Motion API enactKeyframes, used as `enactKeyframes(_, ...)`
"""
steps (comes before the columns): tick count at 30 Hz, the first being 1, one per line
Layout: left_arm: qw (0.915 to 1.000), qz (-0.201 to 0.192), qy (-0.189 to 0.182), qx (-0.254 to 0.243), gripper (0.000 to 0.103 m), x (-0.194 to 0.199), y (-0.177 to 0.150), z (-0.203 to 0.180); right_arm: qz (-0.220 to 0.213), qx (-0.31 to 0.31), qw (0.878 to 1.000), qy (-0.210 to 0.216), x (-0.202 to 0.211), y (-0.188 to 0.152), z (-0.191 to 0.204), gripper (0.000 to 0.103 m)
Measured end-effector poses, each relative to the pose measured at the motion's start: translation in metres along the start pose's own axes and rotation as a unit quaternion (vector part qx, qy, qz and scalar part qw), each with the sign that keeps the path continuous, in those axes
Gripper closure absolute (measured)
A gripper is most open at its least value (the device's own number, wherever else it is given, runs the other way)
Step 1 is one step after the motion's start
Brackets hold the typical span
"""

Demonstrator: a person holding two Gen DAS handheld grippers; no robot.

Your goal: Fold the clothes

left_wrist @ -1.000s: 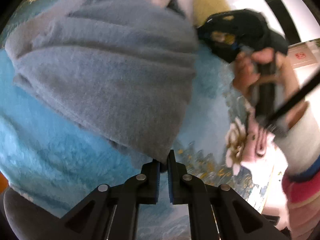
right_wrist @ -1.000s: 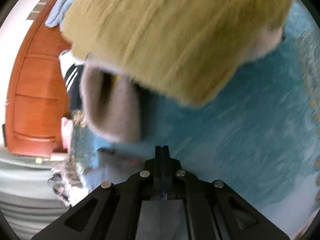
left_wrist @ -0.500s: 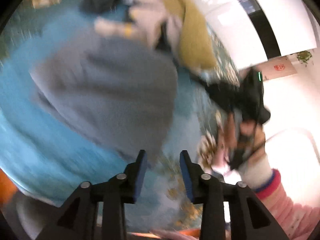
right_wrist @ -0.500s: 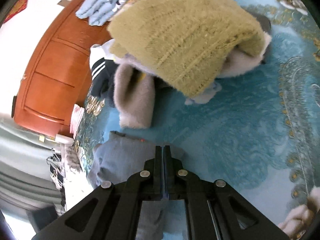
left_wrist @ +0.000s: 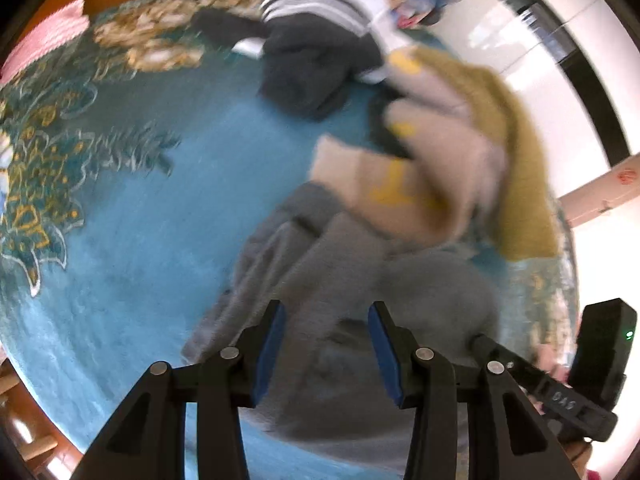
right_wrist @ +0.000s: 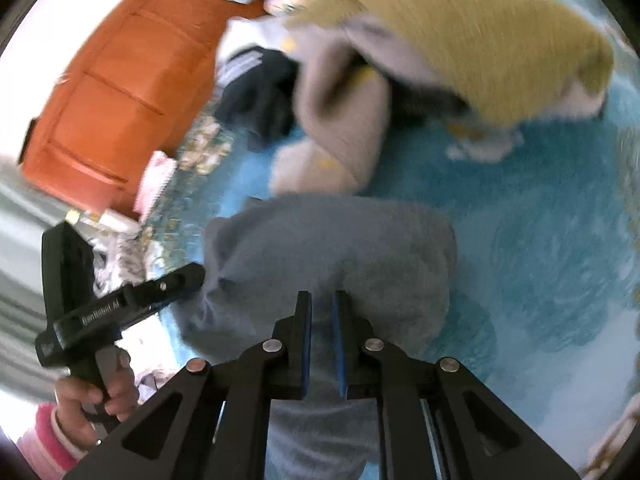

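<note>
A grey fleece garment (left_wrist: 400, 300) lies bunched on the blue patterned cover (left_wrist: 140, 220). My left gripper (left_wrist: 326, 340) hangs just over it, its jaws opening; the pads stand apart and press on nothing. In the right wrist view the same grey garment (right_wrist: 328, 248) sits under my right gripper (right_wrist: 322, 328). The right jaws are starting to open, with a narrow gap and grey cloth showing through it. Beyond lies a pile: a mustard knit (left_wrist: 512, 140) (right_wrist: 460, 28) over a beige garment (left_wrist: 420, 160) (right_wrist: 340, 120).
A black garment with white stripes (left_wrist: 316, 60) (right_wrist: 260, 84) lies behind the pile. An orange wooden cabinet (right_wrist: 112, 92) stands at the left, with a pink cloth (right_wrist: 154, 180) by it. A hand (right_wrist: 100, 396) in a pink sleeve holds the other tool's handle.
The left jaws went from shut to wide apart, and that view swung over the grey garment toward the pile. The right jaws parted slightly and now sit over the grey garment.
</note>
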State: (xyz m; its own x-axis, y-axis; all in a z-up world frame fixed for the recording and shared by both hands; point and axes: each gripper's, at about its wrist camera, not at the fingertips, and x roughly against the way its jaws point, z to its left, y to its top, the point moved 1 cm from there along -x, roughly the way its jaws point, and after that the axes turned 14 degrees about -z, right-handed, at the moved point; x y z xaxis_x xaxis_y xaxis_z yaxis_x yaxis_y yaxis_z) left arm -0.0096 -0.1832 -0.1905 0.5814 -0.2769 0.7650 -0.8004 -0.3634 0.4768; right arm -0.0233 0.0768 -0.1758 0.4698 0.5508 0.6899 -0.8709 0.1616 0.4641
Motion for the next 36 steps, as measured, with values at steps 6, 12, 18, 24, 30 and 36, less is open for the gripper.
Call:
enactKeyframes(6,0.9999,0.009,-0.002,0.014,0.056,-0.01,-0.004,0.008,0.034,-0.014,0.999,-0.017,-0.027,-0.006,-0.011,0.093)
enactKeyframes(12,0.9976,-0.024,-0.035,0.054,0.056,0.036,-0.011,0.023,-0.011,-0.006,1.0,0.014,0.025,-0.008,0.001,0.093)
enactKeyframes(18,0.9966,-0.041,-0.07,0.01,0.055,0.062,-0.029,0.005,-0.003,0.027,0.999,0.036,0.057,-0.046,0.017,0.093)
enactKeyframes(24,0.9992,0.011,-0.027,0.026,0.057,0.011,-0.04,0.023,0.067,0.004,0.998,-0.005,0.021,-0.091,0.002,0.093)
enactKeyframes(30,0.9978,0.012,-0.051,0.042,0.059,0.014,-0.035,0.027,0.066,-0.003,0.998,-0.001,0.022,-0.096,-0.001,0.093)
enactKeyframes(36,0.9962,-0.018,-0.074,0.043,0.038,0.034,-0.008,0.038,0.001,-0.052,0.998,0.034,0.05,-0.071,-0.016,0.043)
